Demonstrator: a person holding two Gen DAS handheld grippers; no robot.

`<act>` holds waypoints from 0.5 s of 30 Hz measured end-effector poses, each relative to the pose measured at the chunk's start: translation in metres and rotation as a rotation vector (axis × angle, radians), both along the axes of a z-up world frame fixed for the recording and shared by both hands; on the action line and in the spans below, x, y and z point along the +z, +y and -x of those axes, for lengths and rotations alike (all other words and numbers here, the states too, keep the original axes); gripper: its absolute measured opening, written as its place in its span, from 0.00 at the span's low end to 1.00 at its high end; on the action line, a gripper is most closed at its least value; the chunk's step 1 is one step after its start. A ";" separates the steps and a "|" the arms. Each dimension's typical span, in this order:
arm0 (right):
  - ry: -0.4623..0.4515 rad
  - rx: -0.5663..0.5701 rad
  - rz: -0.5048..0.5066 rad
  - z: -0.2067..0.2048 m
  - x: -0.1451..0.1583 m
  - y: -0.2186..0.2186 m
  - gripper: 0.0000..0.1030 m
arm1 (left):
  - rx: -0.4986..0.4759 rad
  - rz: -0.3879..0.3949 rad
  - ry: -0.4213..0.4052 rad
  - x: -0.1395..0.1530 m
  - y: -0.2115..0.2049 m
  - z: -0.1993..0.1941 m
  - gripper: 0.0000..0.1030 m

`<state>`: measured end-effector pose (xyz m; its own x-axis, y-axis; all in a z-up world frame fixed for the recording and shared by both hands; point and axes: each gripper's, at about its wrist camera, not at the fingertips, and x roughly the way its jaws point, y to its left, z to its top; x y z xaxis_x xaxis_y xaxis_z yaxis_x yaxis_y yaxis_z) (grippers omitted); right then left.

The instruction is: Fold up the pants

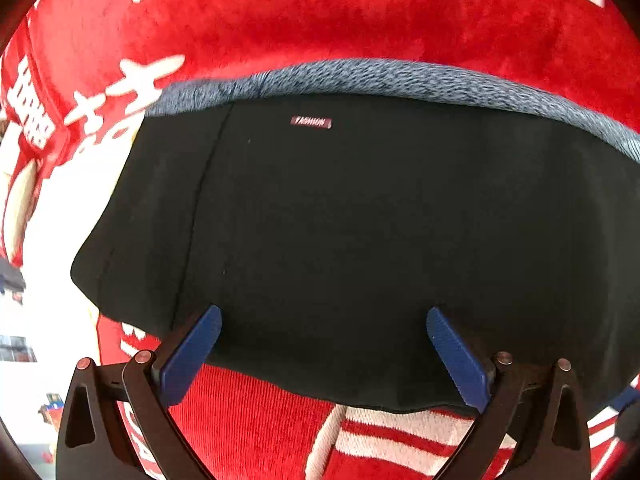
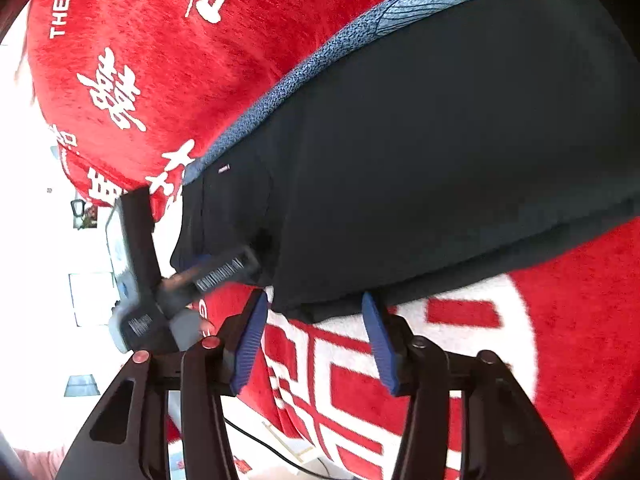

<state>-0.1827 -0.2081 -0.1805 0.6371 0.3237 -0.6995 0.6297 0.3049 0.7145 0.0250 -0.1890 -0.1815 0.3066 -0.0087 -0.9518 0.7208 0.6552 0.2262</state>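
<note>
Black pants (image 1: 340, 220) lie folded on a red plush blanket (image 1: 320, 20), with a small "FASHION" label (image 1: 311, 122) near their far edge. A blue-grey patterned fabric strip (image 1: 380, 76) shows along that far edge. My left gripper (image 1: 324, 314) is open, its blue fingers spread wide over the pants' near edge. In the right wrist view the pants (image 2: 440, 140) run diagonally. There my right gripper (image 2: 315, 296) stands open at their near hem, with nothing pinched between the pads. The left tool's black body (image 2: 136, 264) reaches onto the pants' left end.
The red blanket (image 2: 160, 60) carries white characters and stripes and extends on all sides of the pants. Beyond its left edge is a bright white floor (image 2: 40, 240). A thin dark cable (image 2: 272, 452) lies below the blanket's edge.
</note>
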 end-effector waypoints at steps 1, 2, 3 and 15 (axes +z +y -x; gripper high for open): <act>0.002 -0.012 -0.002 -0.005 -0.003 0.000 0.51 | -0.007 0.001 -0.003 0.000 -0.001 0.002 1.00; 0.005 -0.025 -0.008 -0.004 -0.003 -0.002 0.51 | -0.005 0.005 0.004 -0.001 -0.001 0.002 1.00; 0.008 -0.044 -0.019 -0.002 -0.003 -0.003 0.51 | -0.003 0.008 0.013 0.000 -0.001 0.001 1.00; 0.113 -0.101 0.022 0.022 0.001 0.009 0.06 | -0.081 -0.013 0.011 0.002 -0.001 0.001 1.00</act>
<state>-0.2048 -0.1987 -0.1797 0.5825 0.2457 -0.7748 0.7341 0.2503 0.6313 0.0236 -0.1902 -0.1796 0.2950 -0.0208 -0.9553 0.7738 0.5917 0.2260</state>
